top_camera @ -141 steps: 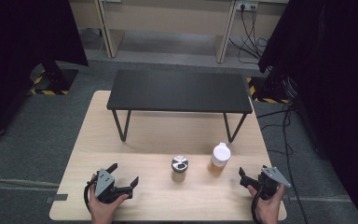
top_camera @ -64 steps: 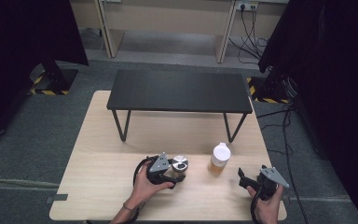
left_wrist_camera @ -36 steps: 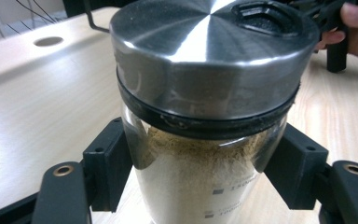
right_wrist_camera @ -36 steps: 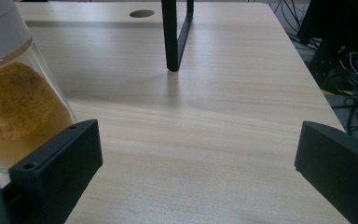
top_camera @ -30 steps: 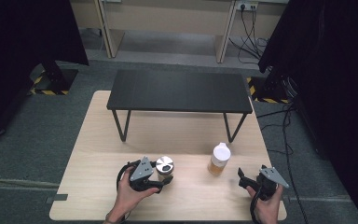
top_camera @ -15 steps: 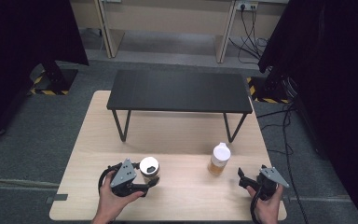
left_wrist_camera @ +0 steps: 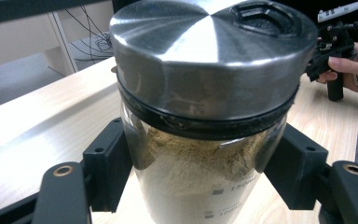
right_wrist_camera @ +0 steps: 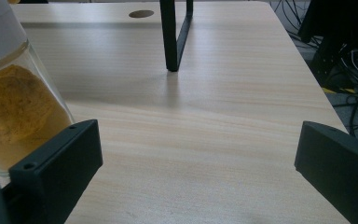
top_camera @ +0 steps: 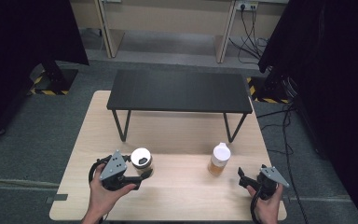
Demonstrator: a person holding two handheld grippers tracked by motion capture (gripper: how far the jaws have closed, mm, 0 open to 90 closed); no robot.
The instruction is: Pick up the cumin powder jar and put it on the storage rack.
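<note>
Pale wood makes up the table (top_camera: 177,140), the biggest thing here, with a black metal-legged shelf (top_camera: 179,91) standing across its far half. Nearer the person, towards the right, a white-capped jar of orange-yellow powder (top_camera: 219,159) stands upright on the wood, well apart from everything else.

At the near left, the left gripper (top_camera: 140,175) is clamped around a glass jar with a steel lid (top_camera: 141,161). In the left gripper view the two black pads press on opposite sides of the jar's glass wall, just under the lid (left_wrist_camera: 205,56), and tan powder shows inside; the jar is tilted slightly, and whether its base touches the wood is hard to tell.

At the near right, the right gripper (top_camera: 240,176) rests in the person's hand, jaws spread wide with nothing between them, the orange jar just beside its left pad in the right gripper view.
</note>
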